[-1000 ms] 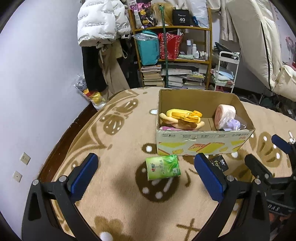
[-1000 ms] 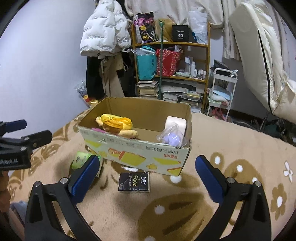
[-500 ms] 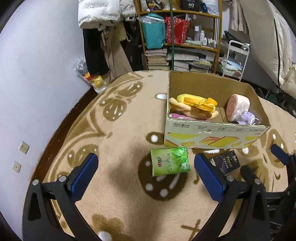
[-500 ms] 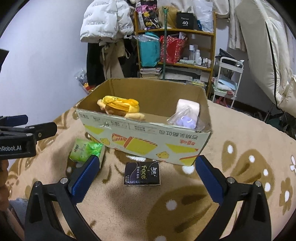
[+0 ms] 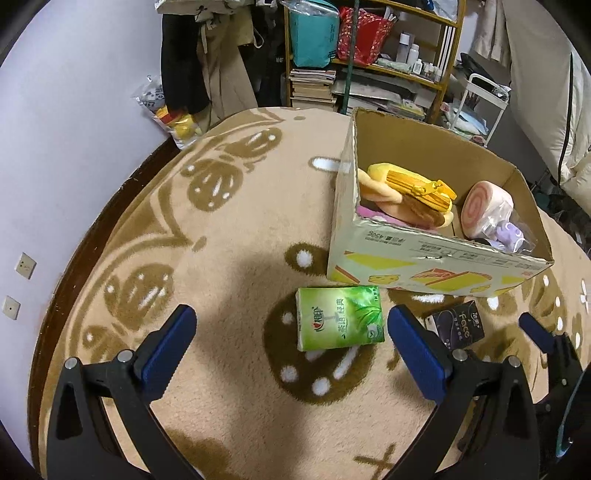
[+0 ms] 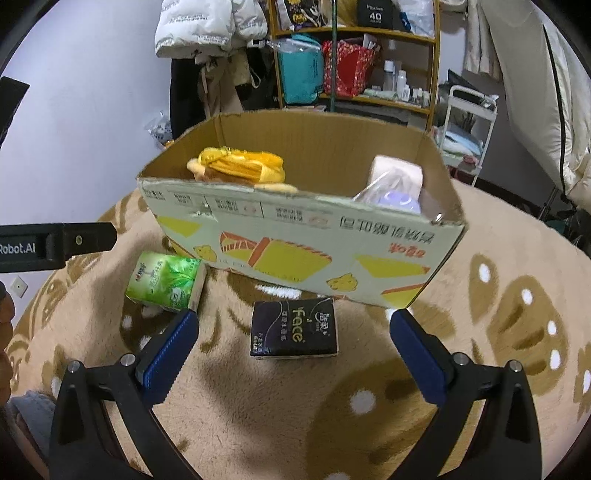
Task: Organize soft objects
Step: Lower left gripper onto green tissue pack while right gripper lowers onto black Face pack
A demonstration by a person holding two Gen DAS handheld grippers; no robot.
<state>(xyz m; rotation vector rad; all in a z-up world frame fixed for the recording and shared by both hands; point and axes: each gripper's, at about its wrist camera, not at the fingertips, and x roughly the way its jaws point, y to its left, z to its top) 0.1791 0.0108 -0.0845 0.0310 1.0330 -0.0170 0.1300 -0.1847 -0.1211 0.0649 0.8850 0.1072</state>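
Note:
A green tissue pack (image 5: 340, 318) lies on the carpet just ahead of my open left gripper (image 5: 291, 332), nearer its right finger. It also shows in the right wrist view (image 6: 166, 281). A black tissue pack (image 6: 294, 327) lies between the fingers of my open right gripper (image 6: 294, 343), a little ahead of them, and shows in the left wrist view (image 5: 456, 325). Behind both packs stands an open cardboard box (image 6: 295, 236) (image 5: 436, 258) holding a yellow plush (image 5: 406, 192), a pink roll plush (image 5: 485, 208) and a bagged purple toy (image 5: 509, 232).
A beige carpet with brown patterns (image 5: 207, 236) covers the floor. A purple wall (image 5: 74, 140) runs along the left. A cluttered shelf (image 6: 354, 66), hanging coats (image 6: 207, 33) and a white trolley (image 6: 469, 125) stand behind the box. The left gripper's arm (image 6: 55, 243) crosses the right view's left edge.
Both grippers have moved forward and down toward the carpet. The green pack now lies close before the left fingers, the black pack close before the right fingers. Both stay open.

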